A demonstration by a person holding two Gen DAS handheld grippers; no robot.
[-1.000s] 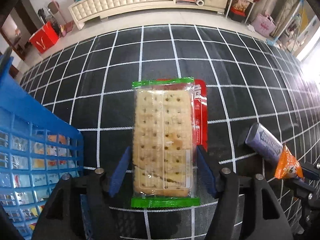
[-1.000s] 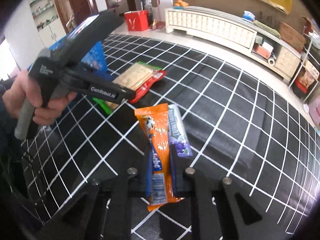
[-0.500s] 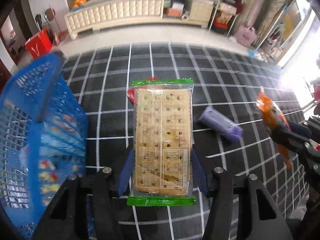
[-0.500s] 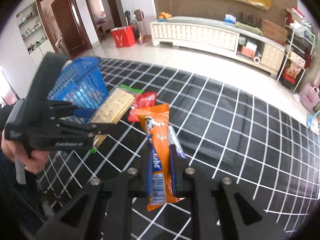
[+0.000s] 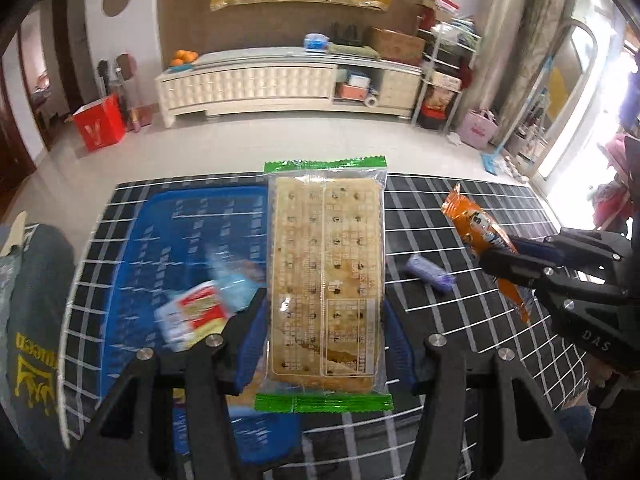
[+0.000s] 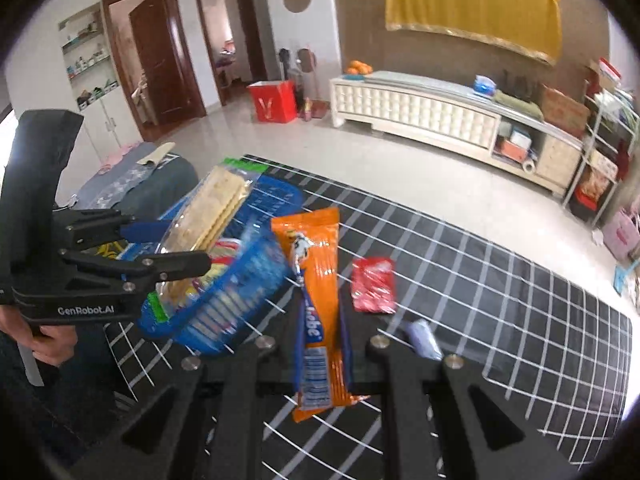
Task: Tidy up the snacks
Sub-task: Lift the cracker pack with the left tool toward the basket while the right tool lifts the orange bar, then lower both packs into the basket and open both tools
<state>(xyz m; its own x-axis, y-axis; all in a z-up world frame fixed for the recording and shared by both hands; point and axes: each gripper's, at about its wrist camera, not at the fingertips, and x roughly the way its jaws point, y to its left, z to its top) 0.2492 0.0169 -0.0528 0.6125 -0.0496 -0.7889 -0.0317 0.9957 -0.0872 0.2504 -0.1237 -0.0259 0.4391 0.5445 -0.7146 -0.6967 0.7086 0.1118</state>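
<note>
The left gripper (image 5: 325,344) pinches a cracker pack (image 5: 325,276) between its blue-padded jaws, holding it in the air above the blue basket (image 5: 160,216) — the basket sits at the left of the black grid-lined surface (image 5: 460,320) and already has a few snack packs in it. The right gripper (image 6: 322,354) has its jaws pressed on an orange packet (image 6: 318,280), also lifted clear of the surface, just right of the basket. A red packet (image 6: 374,285) and a purple packet (image 6: 422,338) lie on the surface farther right — near each other, not touching. A hand (image 6: 44,342) grips the left gripper's handle.
</note>
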